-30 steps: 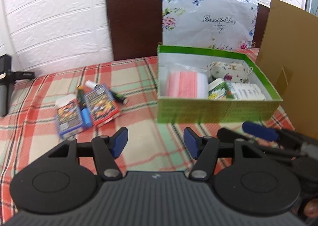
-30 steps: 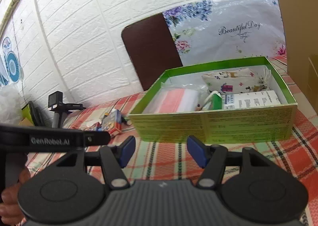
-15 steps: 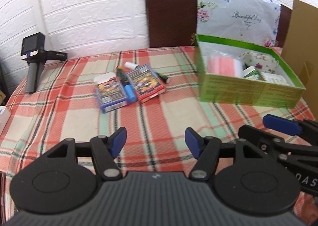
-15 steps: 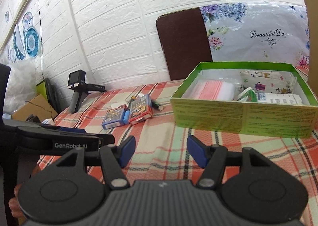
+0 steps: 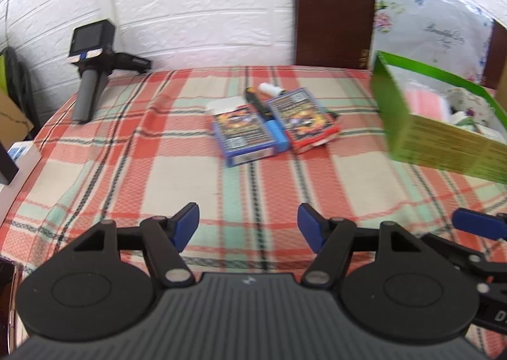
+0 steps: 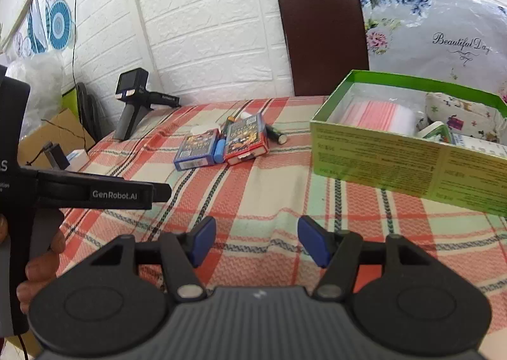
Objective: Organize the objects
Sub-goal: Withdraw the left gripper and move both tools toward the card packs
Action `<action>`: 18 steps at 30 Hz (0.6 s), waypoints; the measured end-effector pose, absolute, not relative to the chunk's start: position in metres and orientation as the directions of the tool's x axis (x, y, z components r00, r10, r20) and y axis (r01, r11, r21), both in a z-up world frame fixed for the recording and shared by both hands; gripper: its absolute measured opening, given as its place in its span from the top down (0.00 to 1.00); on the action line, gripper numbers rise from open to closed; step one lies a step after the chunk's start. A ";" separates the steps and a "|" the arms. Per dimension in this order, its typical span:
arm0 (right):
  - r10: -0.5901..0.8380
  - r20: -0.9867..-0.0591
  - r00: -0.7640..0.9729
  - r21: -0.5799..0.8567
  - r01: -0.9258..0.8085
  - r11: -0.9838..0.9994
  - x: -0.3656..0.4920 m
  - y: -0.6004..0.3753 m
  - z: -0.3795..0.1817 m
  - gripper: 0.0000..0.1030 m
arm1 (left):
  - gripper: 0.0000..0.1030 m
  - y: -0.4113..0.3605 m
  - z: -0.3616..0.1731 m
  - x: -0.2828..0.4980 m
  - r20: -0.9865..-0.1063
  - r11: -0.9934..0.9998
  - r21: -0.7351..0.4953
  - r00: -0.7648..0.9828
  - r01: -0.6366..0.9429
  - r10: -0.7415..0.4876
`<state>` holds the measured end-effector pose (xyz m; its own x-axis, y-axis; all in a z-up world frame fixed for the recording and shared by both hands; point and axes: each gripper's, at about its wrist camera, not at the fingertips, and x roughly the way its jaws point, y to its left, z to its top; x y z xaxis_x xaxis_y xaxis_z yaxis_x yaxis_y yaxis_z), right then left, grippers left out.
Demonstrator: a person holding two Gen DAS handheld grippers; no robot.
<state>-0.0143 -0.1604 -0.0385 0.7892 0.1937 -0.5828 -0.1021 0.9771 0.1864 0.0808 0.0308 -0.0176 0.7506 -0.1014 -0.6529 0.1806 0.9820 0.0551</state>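
A blue card box (image 5: pixel 242 133) (image 6: pixel 197 148) and a red card box (image 5: pixel 302 117) (image 6: pixel 245 138) lie on the plaid tablecloth (image 5: pixel 190 170), with a blue stick (image 5: pixel 277 135), a black marker (image 5: pixel 258 100) and a small white bottle (image 5: pixel 269 89) between and behind them. A green box (image 5: pixel 443 141) (image 6: pixel 396 163) at the right holds a pink packet (image 6: pixel 374 114), a patterned pouch (image 6: pixel 459 114) and small cartons. My left gripper (image 5: pixel 248 227) is open and empty, well short of the card boxes. My right gripper (image 6: pixel 256 239) is open and empty, low over the cloth.
A black handheld camera (image 5: pixel 90 65) (image 6: pixel 133 97) stands at the table's far left by the white brick wall. A brown chair back (image 5: pixel 332 8) and a floral bag (image 6: pixel 443 30) stand behind the table. Cardboard and clutter (image 6: pixel 54 135) sit off the left edge.
Both grippers have swung left and pulled back from the green box. The card boxes now sit near the middle of both views. Both stay open.
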 end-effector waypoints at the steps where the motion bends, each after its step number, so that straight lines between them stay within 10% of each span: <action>1: 0.195 -0.589 0.784 0.181 -0.107 0.978 -0.012 -0.158 -0.040 0.42 | 0.32 0.035 -0.020 0.084 -0.655 0.984 0.059 0.750 0.168 -0.089; 18: 0.241 -0.682 0.690 0.119 -0.220 0.968 0.046 -0.099 -0.066 0.42 | 0.15 0.108 -0.051 0.126 -0.636 0.999 0.048 0.771 0.006 0.026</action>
<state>0.0460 -0.0989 -0.0665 0.6901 0.2412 -0.6823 -0.2204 0.9681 0.1194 0.1259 0.1075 -0.0513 0.7711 0.0259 -0.6361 0.0058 0.9988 0.0478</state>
